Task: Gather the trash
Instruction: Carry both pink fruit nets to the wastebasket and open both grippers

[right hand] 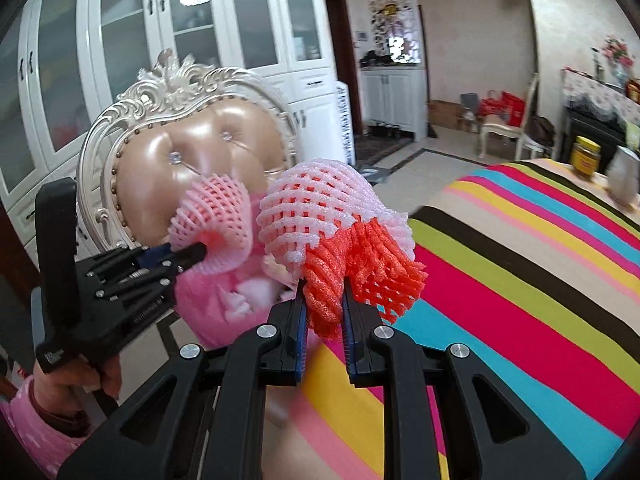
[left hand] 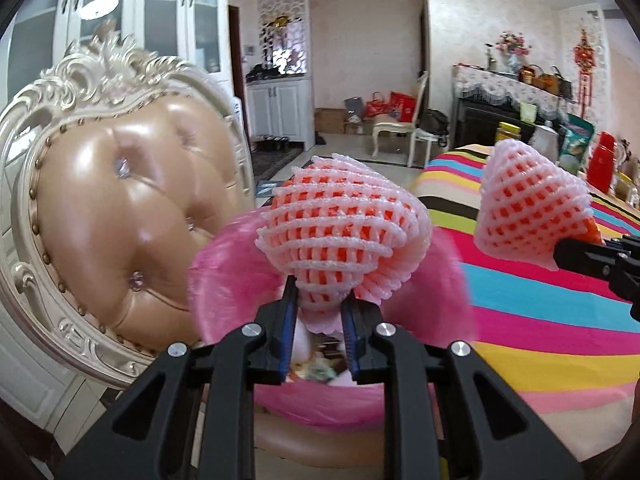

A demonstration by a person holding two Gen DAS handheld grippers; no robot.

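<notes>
My left gripper [left hand: 320,304] is shut on a pink-and-orange foam fruit net [left hand: 340,228], held just above the open mouth of a pink trash bag [left hand: 224,280] that sits on the chair seat. Scraps of trash lie inside the bag. My right gripper [right hand: 324,304] is shut on a second foam net [right hand: 332,232], pink over orange, over the table's edge, to the right of the bag [right hand: 216,304]. From the left wrist view that second net [left hand: 528,208] hangs at the right, with the right gripper [left hand: 560,256] behind it. The right wrist view shows the left gripper [right hand: 200,254] and its net [right hand: 216,216] at the left.
An ornate cream chair with a tan padded back [left hand: 120,208] stands behind the bag. A table with a striped cloth [right hand: 520,272] fills the right side, with a yellow jar [right hand: 586,156] and other items at its far end. White cabinets [right hand: 160,40] line the back wall. A person's hand [right hand: 76,384] holds the left gripper.
</notes>
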